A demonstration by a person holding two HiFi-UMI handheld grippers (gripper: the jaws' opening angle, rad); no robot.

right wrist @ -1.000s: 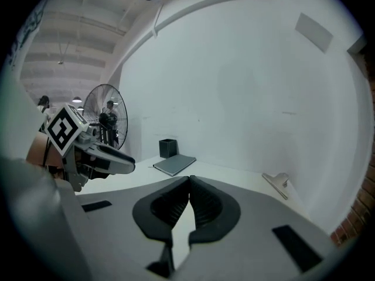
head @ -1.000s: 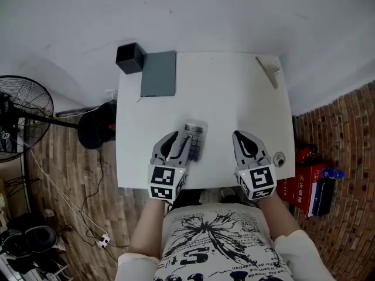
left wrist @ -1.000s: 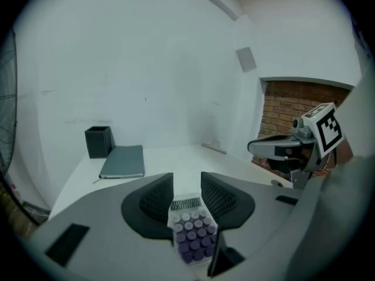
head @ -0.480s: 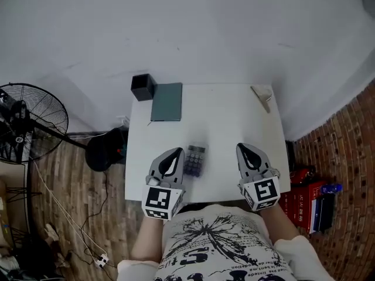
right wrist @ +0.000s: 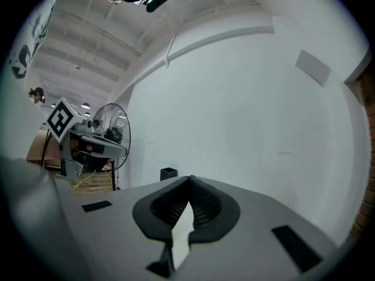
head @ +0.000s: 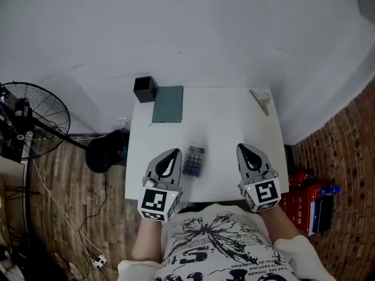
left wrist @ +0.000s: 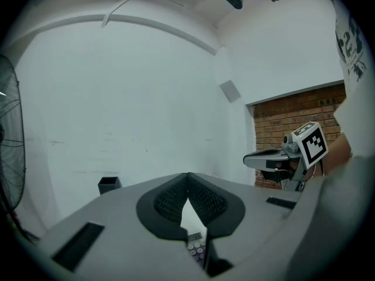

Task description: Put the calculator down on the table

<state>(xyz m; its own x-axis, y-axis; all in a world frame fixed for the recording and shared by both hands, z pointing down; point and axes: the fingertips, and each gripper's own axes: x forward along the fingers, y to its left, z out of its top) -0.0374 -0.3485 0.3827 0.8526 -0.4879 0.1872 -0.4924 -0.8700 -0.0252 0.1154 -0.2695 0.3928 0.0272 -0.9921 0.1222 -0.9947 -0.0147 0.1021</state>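
Observation:
The grey calculator (head: 194, 160) lies flat on the white table (head: 222, 122), near its front edge. My left gripper (head: 173, 153) hovers just left of it, shut and holding nothing, clear of the calculator. In the left gripper view the jaw tips of the left gripper (left wrist: 188, 175) meet, and the calculator (left wrist: 197, 249) shows below through the gap. My right gripper (head: 242, 148) hangs to the calculator's right, also shut and empty. Its tips touch in the right gripper view, where the right gripper (right wrist: 189, 179) faces the white wall.
A dark green notebook (head: 168, 104) and a black box (head: 145, 89) sit at the table's back left. A small metal tool (head: 261, 99) lies at the back right corner. A standing fan (head: 32, 124) is on the floor at left, red boxes (head: 307, 201) at right.
The left gripper's jaws were beside the calculator and have shut with nothing in them. Both grippers have risen off the table, and the calculator stays lying on it.

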